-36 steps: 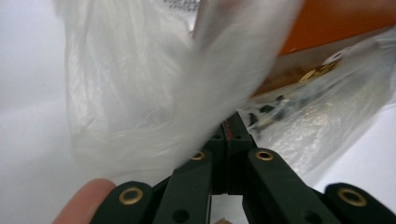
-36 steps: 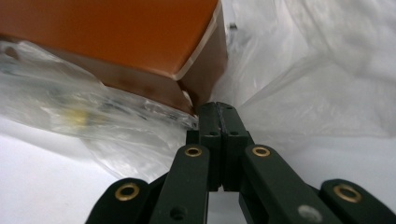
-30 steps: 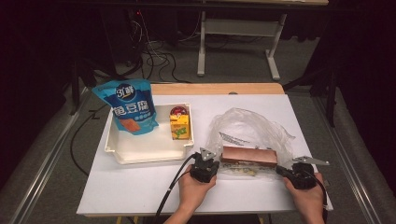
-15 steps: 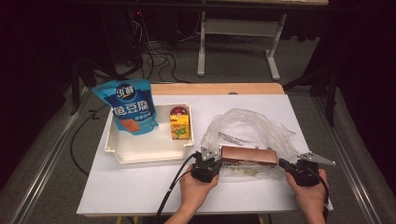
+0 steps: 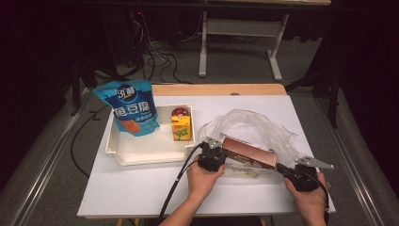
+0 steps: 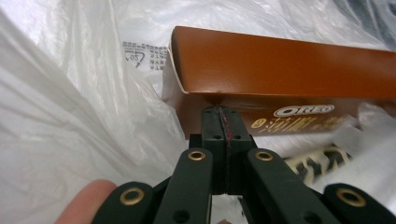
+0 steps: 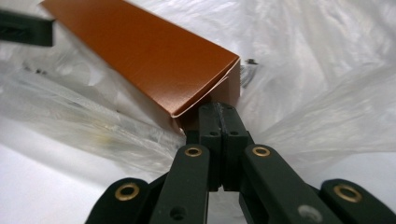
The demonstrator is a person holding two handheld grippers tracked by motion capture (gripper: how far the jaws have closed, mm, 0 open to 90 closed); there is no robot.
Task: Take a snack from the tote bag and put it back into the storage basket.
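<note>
A long brown Oreo box [image 5: 248, 155] lies inside a crumpled clear plastic bag [image 5: 254, 126] on the white table. My left gripper [image 5: 212, 151] is at the box's left end. In the left gripper view its jaws [image 6: 223, 116] are pressed together just under the box [image 6: 285, 70], with bag film [image 6: 84, 116] gathered around them. My right gripper [image 5: 285, 168] is at the box's right end. Its shut tips [image 7: 219, 112] sit below the box corner [image 7: 154, 60], and folds of the bag [image 7: 327, 121] fan out from them.
A white tray [image 5: 141, 157] stands to the left, holding a blue snack pouch [image 5: 132, 109] upright and a small yellow carton [image 5: 181, 128]. A black cable [image 5: 176, 183] trails from the left gripper toward the near table edge. Desk legs and cables fill the floor behind.
My left gripper has shifted slightly away from the near edge and up, taking the bag's edge with it. The right gripper has stayed put.
</note>
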